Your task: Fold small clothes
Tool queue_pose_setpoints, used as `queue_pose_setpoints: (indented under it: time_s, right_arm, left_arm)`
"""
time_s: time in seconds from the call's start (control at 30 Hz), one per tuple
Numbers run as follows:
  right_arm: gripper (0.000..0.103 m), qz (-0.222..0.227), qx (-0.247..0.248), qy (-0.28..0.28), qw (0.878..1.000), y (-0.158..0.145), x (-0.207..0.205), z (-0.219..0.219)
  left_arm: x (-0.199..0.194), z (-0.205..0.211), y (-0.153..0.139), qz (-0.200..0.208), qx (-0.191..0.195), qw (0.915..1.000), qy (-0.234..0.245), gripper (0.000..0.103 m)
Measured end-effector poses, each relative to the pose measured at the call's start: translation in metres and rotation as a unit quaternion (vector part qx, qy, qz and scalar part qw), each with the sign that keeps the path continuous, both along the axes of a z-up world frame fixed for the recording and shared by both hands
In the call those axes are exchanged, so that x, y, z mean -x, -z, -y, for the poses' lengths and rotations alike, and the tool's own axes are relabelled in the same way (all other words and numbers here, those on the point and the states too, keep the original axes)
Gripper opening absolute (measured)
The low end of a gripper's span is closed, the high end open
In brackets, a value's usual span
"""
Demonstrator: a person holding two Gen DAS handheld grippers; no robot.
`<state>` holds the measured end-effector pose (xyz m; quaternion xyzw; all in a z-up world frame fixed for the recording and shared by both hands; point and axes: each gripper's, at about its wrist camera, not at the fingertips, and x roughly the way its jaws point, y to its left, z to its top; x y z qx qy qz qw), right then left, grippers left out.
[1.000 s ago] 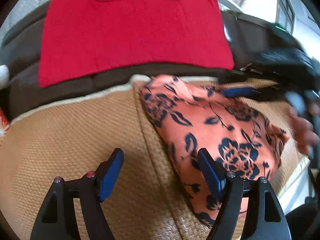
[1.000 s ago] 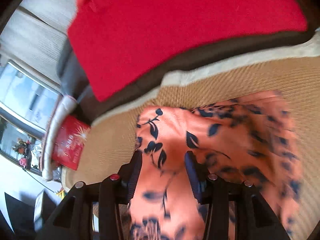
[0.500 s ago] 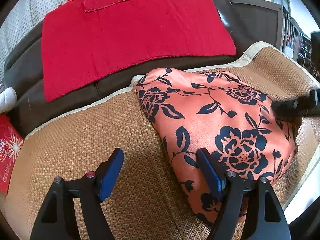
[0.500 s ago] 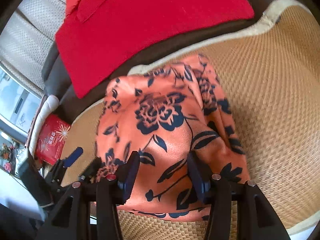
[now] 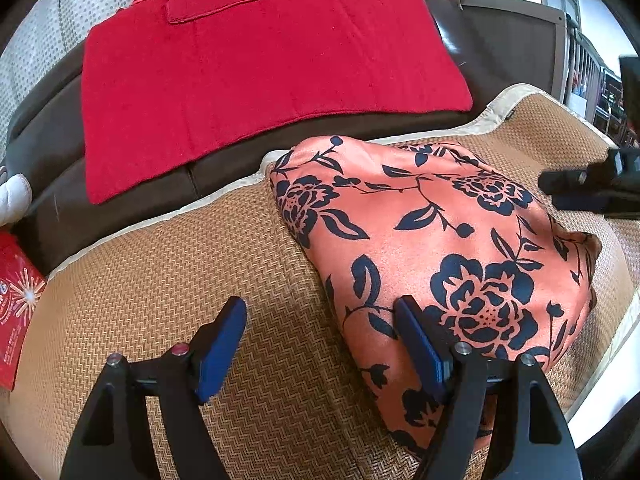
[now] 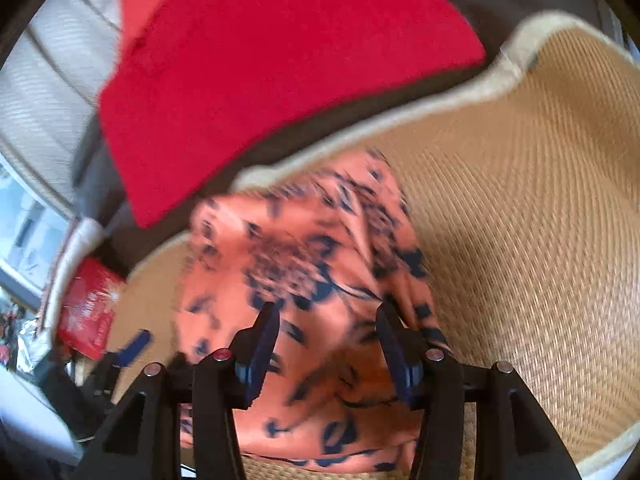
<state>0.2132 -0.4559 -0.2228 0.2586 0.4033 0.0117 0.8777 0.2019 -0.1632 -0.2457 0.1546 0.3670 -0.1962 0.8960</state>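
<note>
The orange floral garment (image 5: 440, 240) lies in a rounded, folded heap on a woven straw mat (image 5: 168, 280), its dark blue roses and leaves facing up.

In the left wrist view, the left tool (image 5: 320, 340) sits at six o'clock, nearest the lens, with its blue pads standing wide apart and nothing between them but bare mat. Its right pad (image 5: 418, 346) overlaps the garment's near edge in the picture; whether it touches the cloth I cannot tell. The garment spreads from the centre out toward three o'clock. At three o'clock, beyond the cloth, the dark tip of the right tool (image 5: 588, 190) pokes in from the frame edge, over the garment's far side.

In the right wrist view, which is blurred, the right tool (image 6: 326, 344) is at six o'clock with its pads parted and not pressing on anything; the garment (image 6: 304, 264) lies under and past them, at the picture's centre. The left tool's blue pad (image 6: 134, 346) shows at eight o'clock.

Farther off, a pale border edges the mat, and behind it runs a dark brown sofa (image 5: 520, 40). A red cloth (image 5: 248, 64) with a stitched pocket lies draped on it at twelve o'clock. A red printed packet (image 5: 16, 312) rests at nine o'clock, off the mat's edge.
</note>
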Motion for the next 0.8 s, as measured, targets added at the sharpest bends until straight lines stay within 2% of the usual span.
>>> queue_pose_setpoints:
  time_s: [0.07,0.2,0.27,0.37,0.43,0.5,0.57,0.8]
  right_arm:
    - [0.055,0.014,-0.004,-0.015,1.000,-0.004,-0.001,-0.007]
    - [0.056,-0.037,-0.006,-0.038,0.999,0.024,-0.020,-0.021]
    - [0.056,-0.030,0.004,-0.044,0.999,0.019,-0.020,-0.023]
    - [0.056,0.007,-0.026,-0.029,0.999,0.006,-0.014,-0.018]
    - [0.056,0.027,-0.026,-0.015,0.999,-0.003,-0.009,-0.014]
    - [0.062,0.043,-0.027,-0.004,0.999,-0.009,-0.003,-0.009]
    - [0.067,0.051,-0.032,0.008,0.998,-0.013,0.004,-0.003]
    - [0.069,0.073,-0.042,0.044,0.995,-0.014,0.016,0.014]
  left_arm:
    - [0.000,0.000,0.000,0.000,-0.001,1.0000,0.000,0.078]
    - [-0.001,0.001,0.000,0.000,0.000,1.0000,-0.001,0.078]
    - [-0.001,0.001,0.000,0.001,-0.002,1.0000,-0.002,0.078]
    - [-0.002,0.002,-0.001,0.002,-0.003,1.0000,-0.003,0.079]
    - [-0.002,0.002,-0.001,0.000,-0.002,1.0000,-0.005,0.079]
    - [-0.003,0.002,-0.002,0.000,-0.001,1.0000,-0.008,0.079]
    - [-0.002,0.002,-0.003,0.001,-0.001,1.0000,-0.010,0.079]
    - [-0.002,0.004,-0.015,0.014,0.011,0.9995,-0.025,0.079]
